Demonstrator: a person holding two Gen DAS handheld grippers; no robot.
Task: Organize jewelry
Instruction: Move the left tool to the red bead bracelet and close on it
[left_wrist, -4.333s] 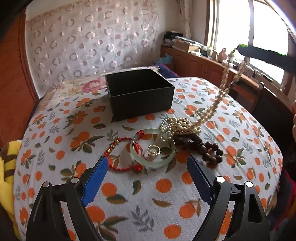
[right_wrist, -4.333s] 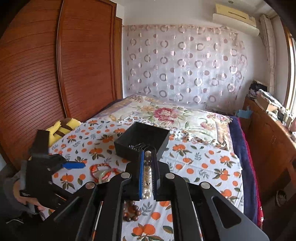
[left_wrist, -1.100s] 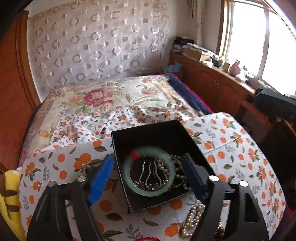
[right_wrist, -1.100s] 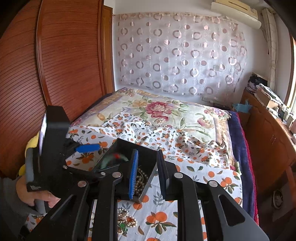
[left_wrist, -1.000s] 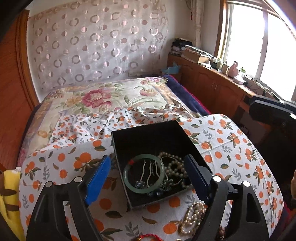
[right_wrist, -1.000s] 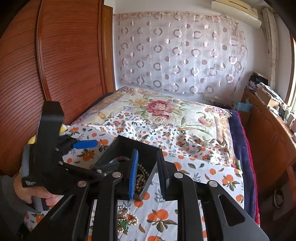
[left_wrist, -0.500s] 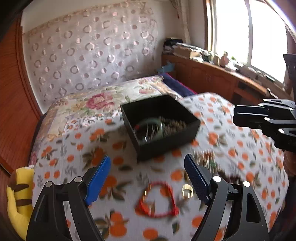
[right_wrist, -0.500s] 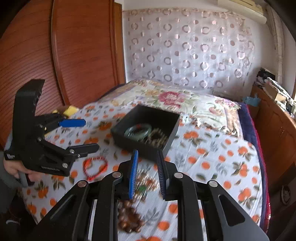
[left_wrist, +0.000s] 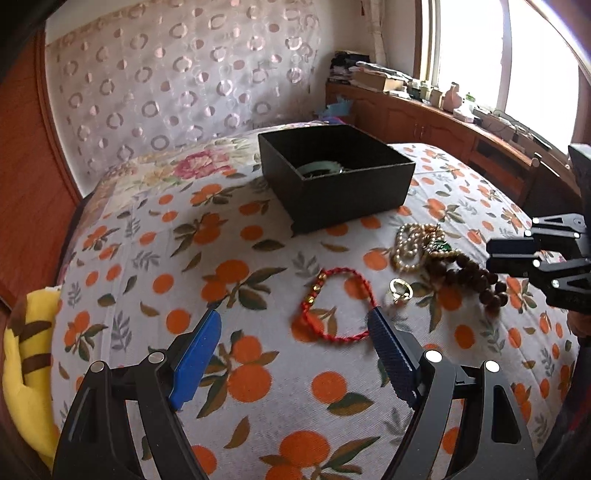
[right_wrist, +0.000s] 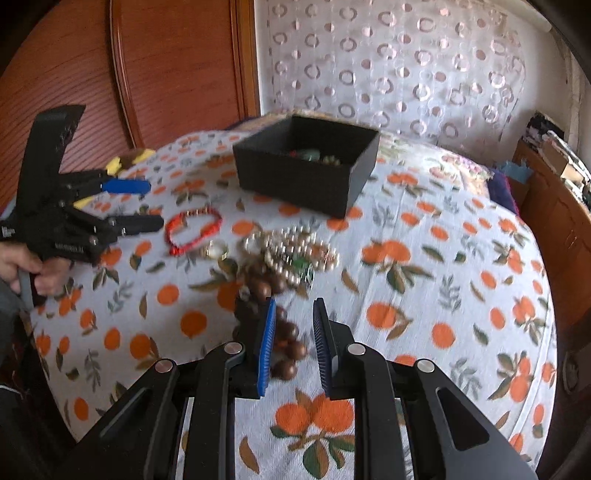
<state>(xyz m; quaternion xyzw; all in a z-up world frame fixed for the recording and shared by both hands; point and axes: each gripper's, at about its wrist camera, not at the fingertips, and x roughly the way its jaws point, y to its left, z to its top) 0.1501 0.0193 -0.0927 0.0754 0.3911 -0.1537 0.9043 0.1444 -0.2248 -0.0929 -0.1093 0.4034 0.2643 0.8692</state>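
While its blue-padded fingers stand spread wide with nothing between them, the left claw (left_wrist: 293, 328) hovers low over the orange-print bedspread (left_wrist: 229, 384), just short of the red cord bracelet (left_wrist: 334, 304) that lies flat on the cloth. The right finger's tip sits close to the bracelet's near edge and to a small gold ring (left_wrist: 400, 287) lying just beside it. The right claw (right_wrist: 293, 328) is parted only a narrow way and grips nothing; the dark wooden bead strand (right_wrist: 275, 325) runs under and between its fingers on the bed, though whether the pads touch the beads cannot be told. Past those beads lies a heap of pearl necklace (right_wrist: 301, 245) with a green stone among it, touching the wooden strand. Farther back stands the open black box (left_wrist: 334, 175), upright on the bedspread and well apart from the loose pieces; a green bangle (left_wrist: 319, 168) shows inside it, with other small items that are too blurred to name. A yellow striped plush (left_wrist: 27, 354) rests at the bed's left edge.
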